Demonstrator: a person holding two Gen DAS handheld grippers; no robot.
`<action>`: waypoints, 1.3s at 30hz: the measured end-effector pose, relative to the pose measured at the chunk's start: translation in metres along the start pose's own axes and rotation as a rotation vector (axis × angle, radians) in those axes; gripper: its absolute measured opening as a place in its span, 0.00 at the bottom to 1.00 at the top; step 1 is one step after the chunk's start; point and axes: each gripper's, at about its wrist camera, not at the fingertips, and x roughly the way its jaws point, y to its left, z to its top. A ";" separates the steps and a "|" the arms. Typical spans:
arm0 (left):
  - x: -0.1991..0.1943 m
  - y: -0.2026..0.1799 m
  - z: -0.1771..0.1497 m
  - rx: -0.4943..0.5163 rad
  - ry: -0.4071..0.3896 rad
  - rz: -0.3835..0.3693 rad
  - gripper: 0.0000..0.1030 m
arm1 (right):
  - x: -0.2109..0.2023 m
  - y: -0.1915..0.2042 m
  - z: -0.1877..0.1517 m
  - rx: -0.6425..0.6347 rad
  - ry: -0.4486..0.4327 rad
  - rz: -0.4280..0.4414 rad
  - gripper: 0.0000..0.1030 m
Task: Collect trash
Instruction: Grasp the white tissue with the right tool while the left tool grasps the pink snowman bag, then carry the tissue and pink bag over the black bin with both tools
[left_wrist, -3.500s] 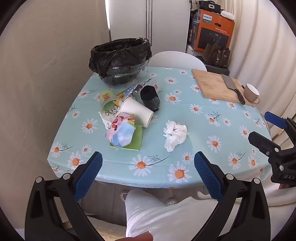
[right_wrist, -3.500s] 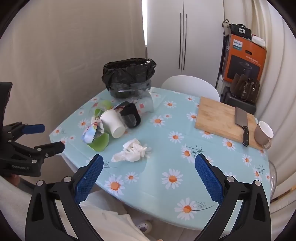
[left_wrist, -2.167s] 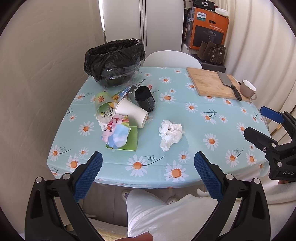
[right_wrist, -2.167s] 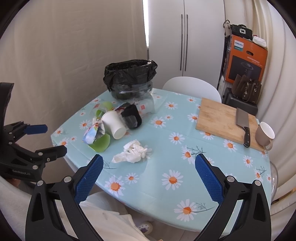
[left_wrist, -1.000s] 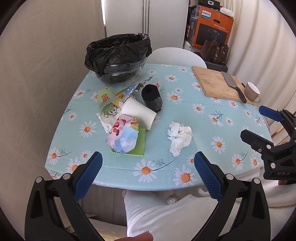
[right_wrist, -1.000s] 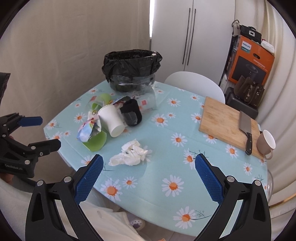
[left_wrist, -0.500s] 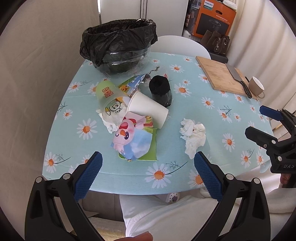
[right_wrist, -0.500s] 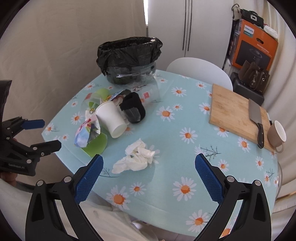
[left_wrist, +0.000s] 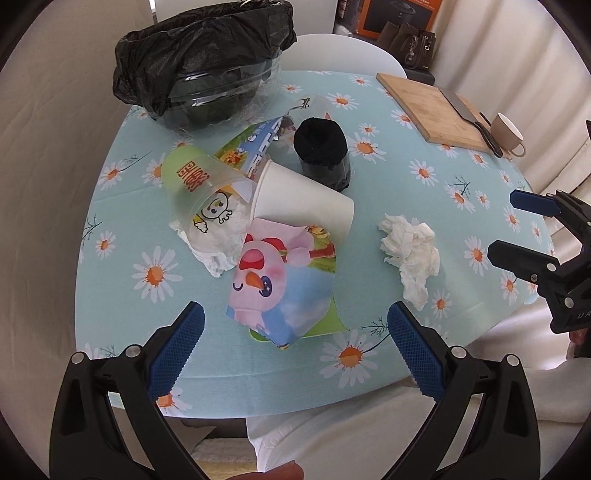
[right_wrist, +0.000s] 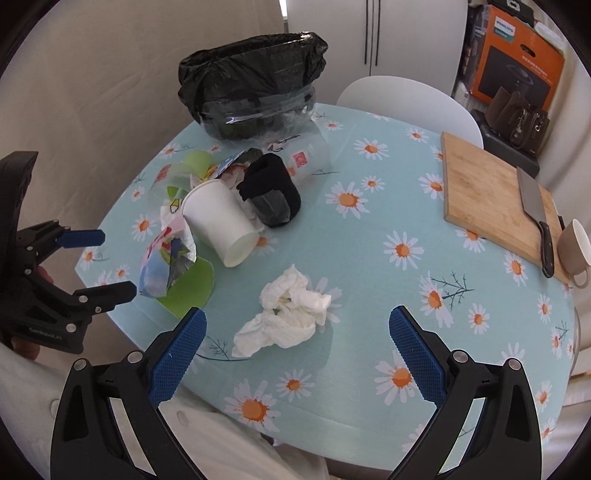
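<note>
On table (left_wrist: 122, 295): wrapper (left_wrist: 280, 280), tissue (right_wrist: 288, 314), bin (left_wrist: 207, 70) noted. Left gripper (left_wrist: 295, 336), right gripper (right_wrist: 295, 343) held apart, empty. Wrapper judged best pinched at raised edge.

table (left_wrist: 122, 280), daisy cloth | bin (left_wrist: 207, 66) | litter heap (left_wrist: 280, 236) | tissue (right_wrist: 288, 314) | cutting board (right_wrist: 484, 195) | mug (right_wrist: 576, 251)

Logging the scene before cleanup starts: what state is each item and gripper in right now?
left gripper: open, empty
right gripper: open, empty
trash bin: upright, open, bag-lined
white paper cup: on its side
green plastic cup: tipped over
crumpled tissue: loose on the table
mug: tilted against the cutting board
cleaver: flat on the board
</note>
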 end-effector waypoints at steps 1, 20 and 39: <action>0.004 0.001 0.002 0.008 0.007 -0.006 0.94 | 0.004 0.000 0.001 0.006 0.007 0.006 0.92; 0.058 0.016 0.018 0.094 0.089 0.005 0.94 | 0.102 0.005 0.001 0.005 0.204 0.029 0.90; 0.056 0.006 0.025 0.033 0.110 0.101 0.64 | 0.095 -0.033 -0.015 0.024 0.190 0.141 0.34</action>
